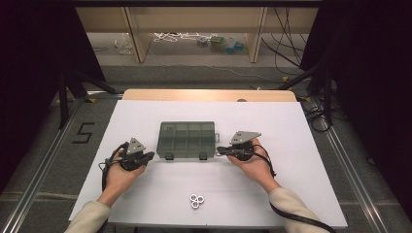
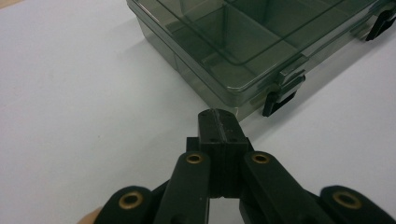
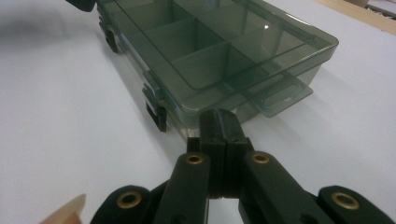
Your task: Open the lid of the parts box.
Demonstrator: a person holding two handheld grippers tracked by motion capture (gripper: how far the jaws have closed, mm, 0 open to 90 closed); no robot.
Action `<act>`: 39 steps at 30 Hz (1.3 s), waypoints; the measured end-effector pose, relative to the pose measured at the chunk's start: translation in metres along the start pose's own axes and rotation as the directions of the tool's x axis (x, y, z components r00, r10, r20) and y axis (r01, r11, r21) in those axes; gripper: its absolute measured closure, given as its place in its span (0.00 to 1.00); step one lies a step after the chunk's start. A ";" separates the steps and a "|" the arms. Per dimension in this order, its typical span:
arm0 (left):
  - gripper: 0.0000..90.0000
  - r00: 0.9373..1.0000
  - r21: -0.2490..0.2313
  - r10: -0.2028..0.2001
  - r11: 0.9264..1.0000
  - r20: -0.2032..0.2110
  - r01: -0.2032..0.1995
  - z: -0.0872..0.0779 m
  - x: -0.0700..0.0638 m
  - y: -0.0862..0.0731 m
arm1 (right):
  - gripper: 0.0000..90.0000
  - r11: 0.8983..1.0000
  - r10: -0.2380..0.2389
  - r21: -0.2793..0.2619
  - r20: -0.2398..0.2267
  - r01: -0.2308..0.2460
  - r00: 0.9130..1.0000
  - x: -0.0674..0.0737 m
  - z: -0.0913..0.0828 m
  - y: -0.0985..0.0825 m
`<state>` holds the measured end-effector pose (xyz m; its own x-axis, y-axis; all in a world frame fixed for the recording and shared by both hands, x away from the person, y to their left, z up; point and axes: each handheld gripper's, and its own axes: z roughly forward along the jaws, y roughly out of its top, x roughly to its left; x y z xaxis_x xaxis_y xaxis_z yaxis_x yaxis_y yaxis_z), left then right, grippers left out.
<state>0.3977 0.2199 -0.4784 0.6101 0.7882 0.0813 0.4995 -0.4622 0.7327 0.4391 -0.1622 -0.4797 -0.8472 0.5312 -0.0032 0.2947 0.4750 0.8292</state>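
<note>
A smoky clear compartment box [image 1: 186, 139] with its lid down and two black latches on its near side lies in the middle of the white table [image 1: 291, 126]. My left gripper [image 1: 149, 156] is shut and empty, its tip by the box's near left corner [image 2: 233, 95]. My right gripper [image 1: 219, 150] is also shut with nothing in it, pointing at the box's near right corner [image 3: 201, 105]. In the left gripper view the closed jaws [image 2: 218, 119] stop just short of the box wall. The right gripper view shows the joined jaws [image 3: 219, 119] close to the corner, beside a latch [image 3: 156, 112].
Three small metal rings [image 1: 196, 200] lie together near the table's front edge, between my forearms. A handle tab [image 3: 280, 95] sticks out of the box's right end. Beyond the table stand wooden shelf legs [image 1: 135, 34] and loose cables on the floor.
</note>
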 end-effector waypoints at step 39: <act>1.00 1.000 -0.019 0.021 1.000 0.006 -0.020 0.005 -0.008 0.005 | 1.00 0.999 -0.015 0.032 -0.012 0.016 1.000 0.004 0.008 -0.003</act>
<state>0.3984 0.2087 -0.4790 0.6241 0.7759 0.0920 0.4749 -0.4702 0.7439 0.4382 -0.1559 -0.4869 -0.8571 0.5151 -0.0090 0.2953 0.5057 0.8106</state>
